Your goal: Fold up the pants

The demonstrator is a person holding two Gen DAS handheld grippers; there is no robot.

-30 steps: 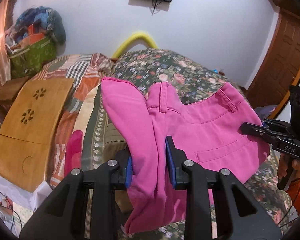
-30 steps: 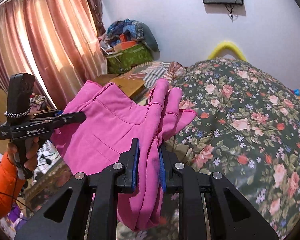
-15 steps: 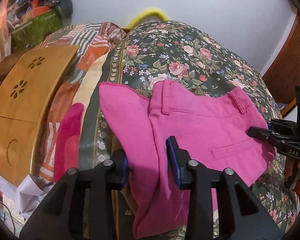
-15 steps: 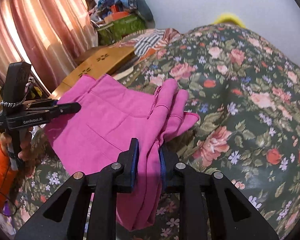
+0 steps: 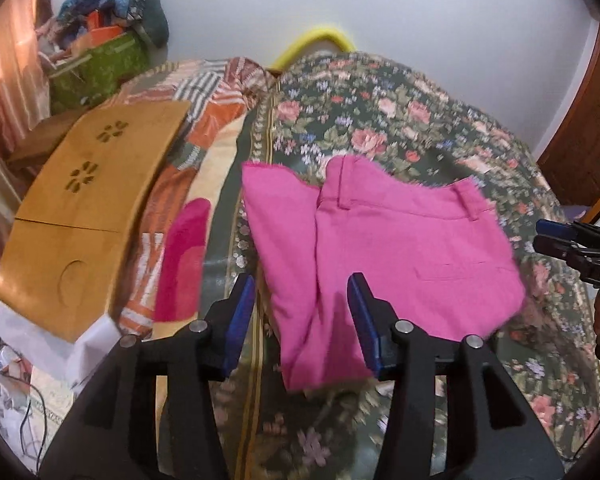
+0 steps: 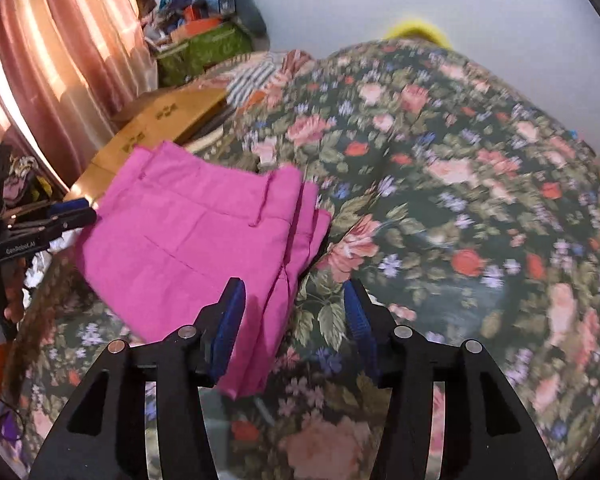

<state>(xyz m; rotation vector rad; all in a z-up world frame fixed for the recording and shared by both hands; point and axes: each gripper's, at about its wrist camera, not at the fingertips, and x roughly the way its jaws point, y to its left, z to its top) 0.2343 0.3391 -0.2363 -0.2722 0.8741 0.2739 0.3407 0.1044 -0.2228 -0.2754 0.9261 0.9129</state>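
Observation:
The pink pants [image 5: 380,248] lie folded in a compact stack on the floral bedspread [image 5: 400,120], waistband towards the far side. My left gripper [image 5: 302,320] is open, its blue pads on either side of the stack's near-left edge, holding nothing. In the right wrist view the pants [image 6: 196,240] lie at left. My right gripper [image 6: 294,320] is open and empty over their near-right edge. Each gripper shows in the other's view: the right one [image 5: 572,240] and the left one [image 6: 48,224], both just off the cloth.
A wooden lap table [image 5: 88,200] lies at the bed's left, on a striped blanket [image 5: 204,120]. A green bag with piled clothes [image 5: 100,60] stands in the far left corner. Pink curtains [image 6: 52,80] hang at left. A wooden door [image 5: 580,128] is at right.
Both grippers lowered the pants onto the bed, then opened and let go of the cloth. The pants now rest flat on the bedspread.

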